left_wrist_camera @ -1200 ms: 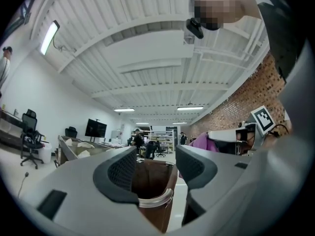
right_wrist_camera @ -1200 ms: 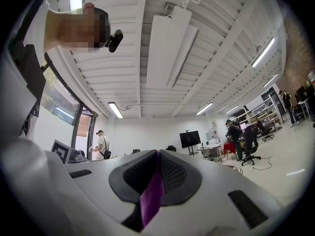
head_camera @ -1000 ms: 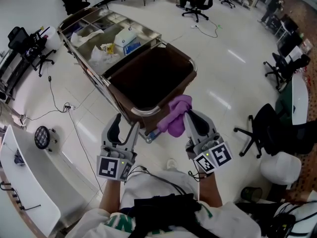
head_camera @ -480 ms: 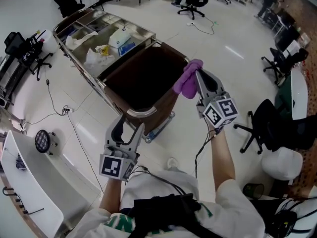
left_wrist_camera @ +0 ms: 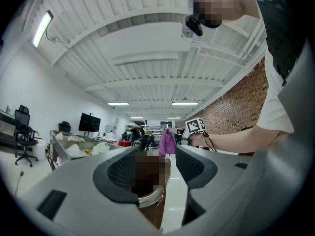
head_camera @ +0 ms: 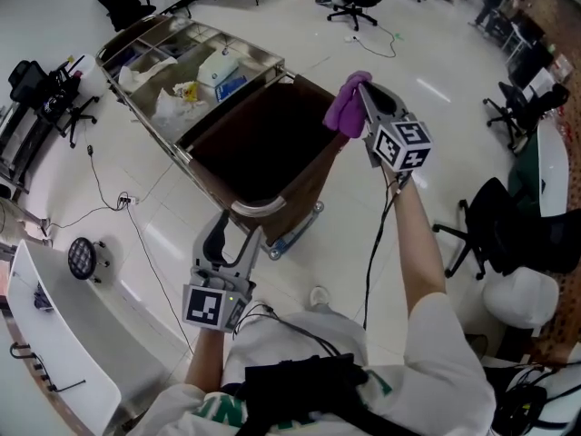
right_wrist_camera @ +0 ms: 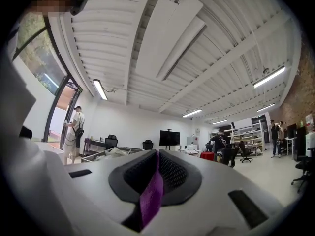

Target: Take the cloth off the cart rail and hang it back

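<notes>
Jaws first: the right gripper (head_camera: 360,87) is clamped shut on the purple cloth (head_camera: 344,109), and in the right gripper view you can see a strip of it squeezed flat between the two dark pads. That arm is stretched out and up, so the cloth dangles in a bunch under the jaw tips, over the far right corner of the cart (head_camera: 300,84). It's well away from the curved chrome rail (head_camera: 251,209) at the near end. From above I can't tell if it touches the rim of the brown bag (head_camera: 263,143), but in the left gripper view it hangs in the air. The left gripper (head_camera: 231,229) sits low near the person's body with its jaws apart and nothing in them, pointing at the rail. Beyond the bag, the cart's metal tray (head_camera: 178,31) holds some crumpled white stuff and a box.
</notes>
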The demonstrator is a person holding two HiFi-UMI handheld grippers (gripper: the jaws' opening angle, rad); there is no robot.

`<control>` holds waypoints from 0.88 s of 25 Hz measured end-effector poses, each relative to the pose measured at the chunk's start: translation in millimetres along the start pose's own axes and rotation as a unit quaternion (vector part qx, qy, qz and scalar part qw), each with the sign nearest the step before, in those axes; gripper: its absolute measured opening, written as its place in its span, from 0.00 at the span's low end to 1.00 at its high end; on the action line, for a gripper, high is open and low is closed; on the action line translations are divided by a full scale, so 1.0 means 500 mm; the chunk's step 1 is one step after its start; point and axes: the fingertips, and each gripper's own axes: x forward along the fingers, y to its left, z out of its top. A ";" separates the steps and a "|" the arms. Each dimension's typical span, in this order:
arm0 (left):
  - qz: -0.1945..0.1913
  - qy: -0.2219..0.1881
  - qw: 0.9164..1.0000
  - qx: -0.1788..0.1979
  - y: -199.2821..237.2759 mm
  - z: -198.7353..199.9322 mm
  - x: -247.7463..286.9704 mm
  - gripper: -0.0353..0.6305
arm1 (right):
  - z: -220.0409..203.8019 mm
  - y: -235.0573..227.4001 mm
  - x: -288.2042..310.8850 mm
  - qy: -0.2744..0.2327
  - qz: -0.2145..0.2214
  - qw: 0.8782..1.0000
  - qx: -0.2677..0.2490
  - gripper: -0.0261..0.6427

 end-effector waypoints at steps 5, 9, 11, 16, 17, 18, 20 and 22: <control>0.001 0.006 1.000 -0.001 -0.002 -0.007 0.007 0.42 | -0.101 -0.033 0.022 0.052 -0.018 0.998 0.018 0.10; 0.002 0.012 1.000 -0.002 -0.006 -0.013 0.008 0.42 | -0.191 -0.052 0.024 0.094 -0.036 0.993 0.054 0.10; 0.004 0.013 1.000 -0.003 -0.008 -0.017 0.008 0.42 | -0.237 -0.058 0.028 0.122 -0.045 0.990 0.062 0.10; 0.003 0.014 1.000 -0.004 -0.013 -0.020 0.006 0.42 | -0.320 -0.049 0.031 0.171 -0.046 0.982 0.068 0.11; 0.003 0.013 1.000 -0.003 -0.014 -0.020 0.004 0.42 | -0.325 -0.046 0.029 0.172 -0.043 0.982 0.070 0.12; 0.003 0.013 1.000 -0.003 -0.014 -0.020 0.002 0.42 | -0.327 -0.044 0.028 0.172 -0.040 0.982 0.071 0.14; 0.005 0.013 1.000 -0.004 -0.013 -0.020 -0.001 0.42 | -0.321 -0.042 0.026 0.166 -0.037 0.983 0.075 0.22; 0.006 0.014 1.000 -0.005 -0.010 -0.022 -0.002 0.42 | -0.304 -0.038 0.021 0.152 -0.033 0.984 0.083 0.38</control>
